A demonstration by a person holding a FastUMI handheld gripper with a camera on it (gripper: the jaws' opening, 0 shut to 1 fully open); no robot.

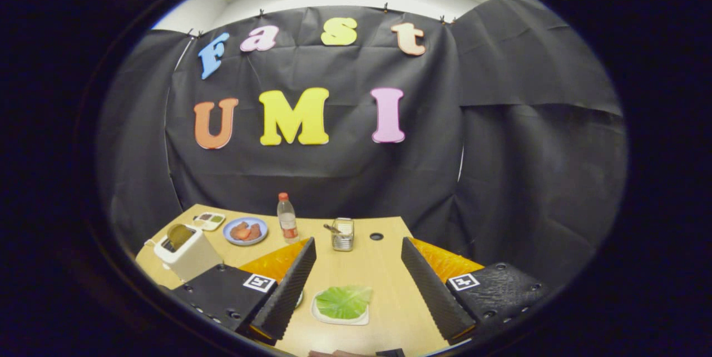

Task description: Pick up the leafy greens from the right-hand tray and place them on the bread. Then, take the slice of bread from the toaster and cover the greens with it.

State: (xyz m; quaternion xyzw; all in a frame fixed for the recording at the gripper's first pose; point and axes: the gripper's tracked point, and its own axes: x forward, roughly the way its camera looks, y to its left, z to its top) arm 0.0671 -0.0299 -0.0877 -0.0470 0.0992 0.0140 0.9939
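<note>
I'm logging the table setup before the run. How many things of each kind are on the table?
Gripper open above the table, nothing held.
Toaster, bread slice in it: 1
Trays: 2, greens tray with leafy greens, small tray
Blue plate of food: 1
Bottle: 1
Metal holder: 1
Total: 6

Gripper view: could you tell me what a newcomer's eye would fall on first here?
Probably the leafy greens, lying on a white tray on the wooden table, between the fingers of the open gripper. Next, the white toaster with a slice of bread sticking up, beyond the left finger.
</note>
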